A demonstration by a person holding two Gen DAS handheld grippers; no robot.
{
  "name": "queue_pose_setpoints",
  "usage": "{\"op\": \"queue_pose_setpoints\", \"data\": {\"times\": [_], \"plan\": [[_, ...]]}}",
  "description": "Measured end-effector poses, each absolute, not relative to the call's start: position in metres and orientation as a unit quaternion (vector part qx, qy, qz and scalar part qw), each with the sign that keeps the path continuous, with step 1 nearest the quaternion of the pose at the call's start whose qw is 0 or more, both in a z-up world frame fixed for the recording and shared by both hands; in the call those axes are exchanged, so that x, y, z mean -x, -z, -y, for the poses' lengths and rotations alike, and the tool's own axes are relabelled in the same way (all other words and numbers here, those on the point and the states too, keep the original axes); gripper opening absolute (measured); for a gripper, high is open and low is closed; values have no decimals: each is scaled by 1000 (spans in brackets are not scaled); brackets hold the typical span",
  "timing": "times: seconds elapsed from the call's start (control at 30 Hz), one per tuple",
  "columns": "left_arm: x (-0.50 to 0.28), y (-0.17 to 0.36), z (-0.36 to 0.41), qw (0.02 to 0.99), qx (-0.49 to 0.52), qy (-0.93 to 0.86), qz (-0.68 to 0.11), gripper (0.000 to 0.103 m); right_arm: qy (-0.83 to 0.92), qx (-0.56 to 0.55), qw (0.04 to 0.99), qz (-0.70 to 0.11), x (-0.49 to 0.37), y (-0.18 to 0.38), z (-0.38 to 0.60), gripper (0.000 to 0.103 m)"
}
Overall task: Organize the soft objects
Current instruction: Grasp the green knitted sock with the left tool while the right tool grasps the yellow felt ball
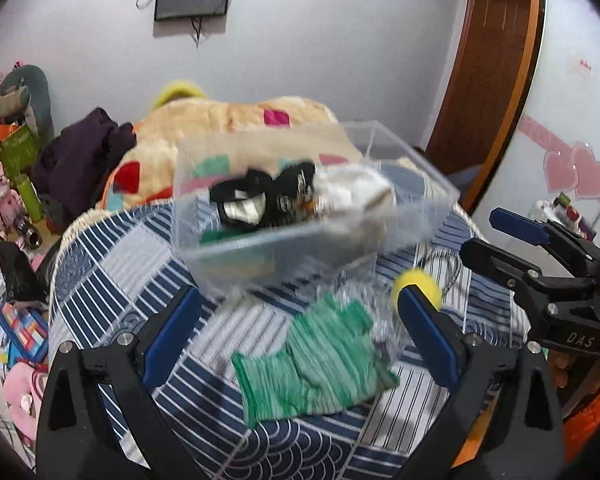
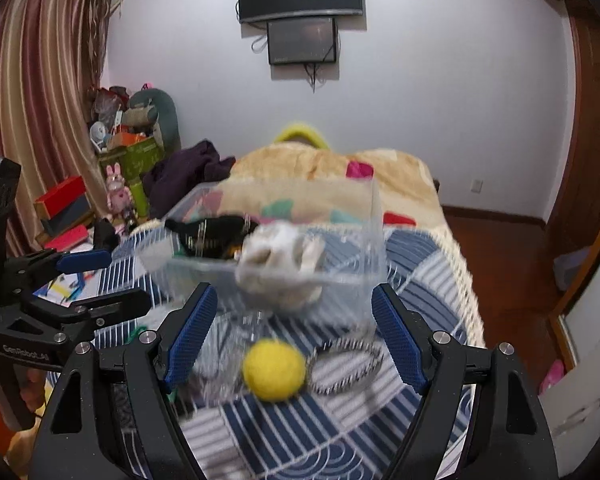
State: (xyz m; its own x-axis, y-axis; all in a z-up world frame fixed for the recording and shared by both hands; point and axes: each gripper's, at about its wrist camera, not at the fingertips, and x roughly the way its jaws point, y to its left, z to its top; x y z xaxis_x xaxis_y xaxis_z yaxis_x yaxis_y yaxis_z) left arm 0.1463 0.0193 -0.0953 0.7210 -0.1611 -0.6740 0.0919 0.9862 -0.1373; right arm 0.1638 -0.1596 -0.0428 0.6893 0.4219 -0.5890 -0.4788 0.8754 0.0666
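Note:
A clear plastic box [image 1: 384, 248] stands on the striped bedspread [image 1: 112, 264] and holds black, white and cream soft items [image 1: 268, 200]. Green striped socks [image 1: 320, 356] lie in front of it between the fingers of my open, empty left gripper [image 1: 300, 336]. A yellow pompom ball [image 2: 274, 370] lies beside a striped loop band [image 2: 348, 366], between the fingers of my open, empty right gripper [image 2: 292, 332]. The box also shows in the right wrist view [image 2: 352, 280], just beyond that gripper. The right gripper also appears at the right edge of the left wrist view [image 1: 496, 236].
A beige patchwork blanket [image 1: 228, 120] and dark purple clothing [image 1: 84, 148] lie further back on the bed. Cluttered toys and boxes [image 2: 128, 152] stand left of the bed. A wooden door [image 1: 488, 80] is on the right; screens [image 2: 300, 12] hang on the wall.

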Motion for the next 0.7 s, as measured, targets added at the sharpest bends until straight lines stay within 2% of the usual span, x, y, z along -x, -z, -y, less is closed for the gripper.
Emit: {"op": "queue_pose_setpoints", "data": {"times": [0.3, 0.47, 0.6, 0.67, 0.7], "plan": [[-140, 136, -12, 907, 52, 66, -412, 100, -256, 48, 897, -357, -161, 80, 159, 76], [-141, 148, -16, 905, 63, 62, -416, 100, -263, 43, 887, -378, -163, 92, 159, 65], [-141, 153, -19, 907, 68, 62, -411, 86, -270, 36, 879, -391, -166, 100, 159, 52], [-140, 153, -18, 909, 62, 66, -407, 78, -276, 30, 874, -399, -167, 104, 159, 40], [-138, 153, -16, 910, 59, 71, -405, 73, -279, 27, 873, -400, -167, 105, 159, 40]]}}
